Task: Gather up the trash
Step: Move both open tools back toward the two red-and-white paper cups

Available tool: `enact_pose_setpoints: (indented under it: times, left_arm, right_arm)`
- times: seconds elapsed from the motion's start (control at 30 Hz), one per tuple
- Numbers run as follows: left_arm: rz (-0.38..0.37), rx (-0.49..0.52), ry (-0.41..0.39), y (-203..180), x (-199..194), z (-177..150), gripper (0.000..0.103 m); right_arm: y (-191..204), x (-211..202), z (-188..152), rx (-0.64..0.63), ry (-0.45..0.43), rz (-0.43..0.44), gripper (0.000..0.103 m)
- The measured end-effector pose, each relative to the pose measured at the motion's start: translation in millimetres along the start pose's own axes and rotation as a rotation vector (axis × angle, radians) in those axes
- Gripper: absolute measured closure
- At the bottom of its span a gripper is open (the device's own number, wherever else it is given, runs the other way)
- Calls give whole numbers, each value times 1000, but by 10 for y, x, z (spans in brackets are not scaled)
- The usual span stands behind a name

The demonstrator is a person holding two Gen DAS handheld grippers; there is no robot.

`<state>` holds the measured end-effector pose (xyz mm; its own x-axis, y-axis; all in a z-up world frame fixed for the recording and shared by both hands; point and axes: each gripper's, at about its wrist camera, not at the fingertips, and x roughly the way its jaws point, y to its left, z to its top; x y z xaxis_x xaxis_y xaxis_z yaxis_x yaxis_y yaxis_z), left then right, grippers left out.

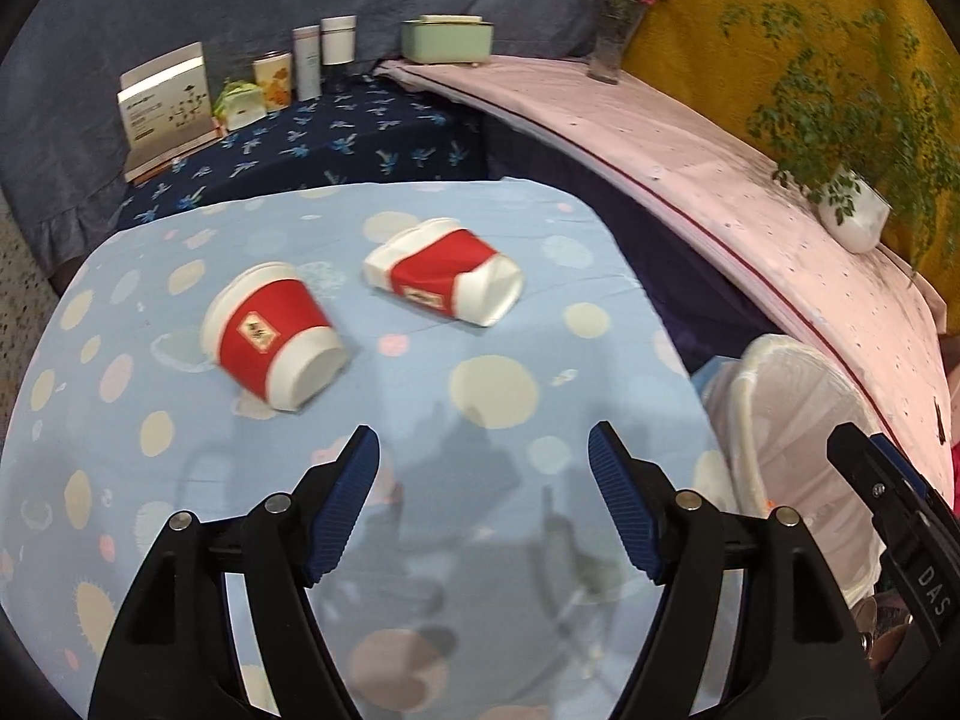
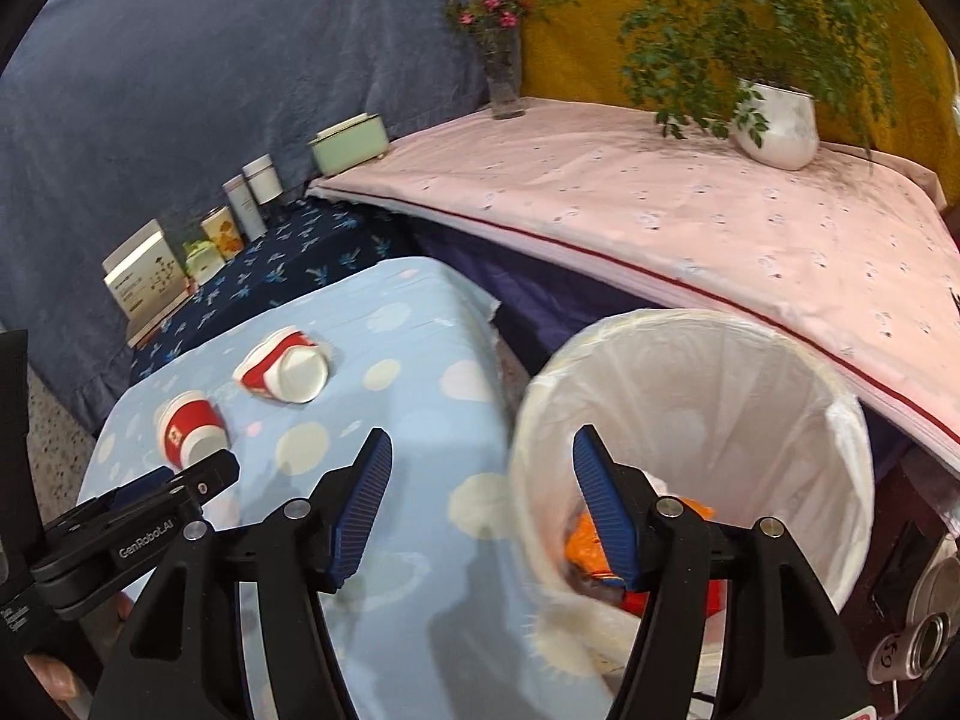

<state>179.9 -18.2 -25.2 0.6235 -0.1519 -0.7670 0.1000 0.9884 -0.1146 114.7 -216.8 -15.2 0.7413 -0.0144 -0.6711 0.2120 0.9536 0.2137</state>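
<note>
Two red and white paper cups lie on their sides on the light-blue dotted tablecloth (image 1: 492,540). One is whole (image 1: 273,336) (image 2: 192,426); the other is crushed (image 1: 444,279) (image 2: 288,369) and lies further back. My left gripper (image 1: 483,456) hovers open over the cloth, short of both cups, with nothing between its blue pads. My right gripper (image 2: 480,444) is open and empty, straddling the near left rim of a bin with a white liner (image 2: 690,318) (image 1: 798,420). Orange and red trash (image 2: 591,540) lies inside the bin.
The bin stands beside the table's right edge. Behind it is a pink-covered surface (image 2: 720,228) with a potted plant (image 2: 780,126) and a flower vase (image 2: 501,84). A dark-blue shelf at the back holds a box (image 1: 165,102), tins and a green case (image 1: 447,39). A metal can (image 2: 930,639) sits low right.
</note>
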Motion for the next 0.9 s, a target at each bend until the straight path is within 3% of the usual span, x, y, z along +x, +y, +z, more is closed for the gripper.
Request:
enact_pose_setpoints:
  times: [0.13,0.5,0.9]
  left_arm:
    - [33,-44,0,301,-6,19,25]
    - [103,-157,6,1031,22,126,16]
    - [65,-268,70,1377,363,359,16]
  right_arm:
    - [263,46,-19,-22,16,30,41]
    - [971,226,9,-75,49,103,34]
    - [1358,733,217,-40,84,129,34]
